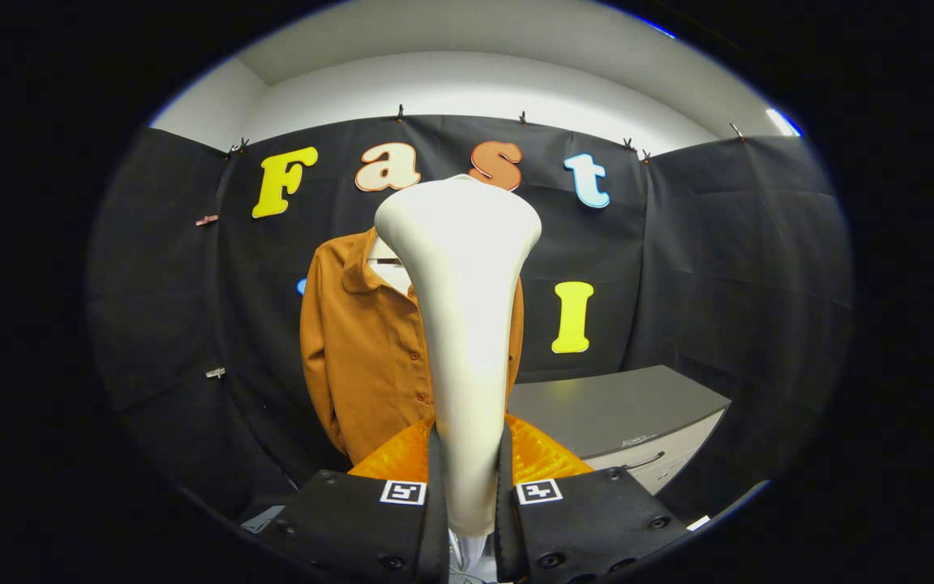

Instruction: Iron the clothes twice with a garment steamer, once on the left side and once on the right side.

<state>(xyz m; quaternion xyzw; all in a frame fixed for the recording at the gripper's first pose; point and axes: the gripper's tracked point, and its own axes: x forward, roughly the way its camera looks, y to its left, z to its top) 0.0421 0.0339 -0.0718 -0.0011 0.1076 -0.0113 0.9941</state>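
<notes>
**Steamer clamped, shirt ahead**

Gripper (467,487) was pinching the white garment steamer (463,324) by its handle, both fingers (353,527) pressed against its sides. Steamer stood upright between them, wide head at top. Orange translucent part (540,454) of the steamer sat just above the fingers. Brown button-up shirt (362,349) hung beyond, on the black cloth wall, partly hidden behind the steamer. Grey drawer cabinet (621,414) stood right of the shirt.
</notes>
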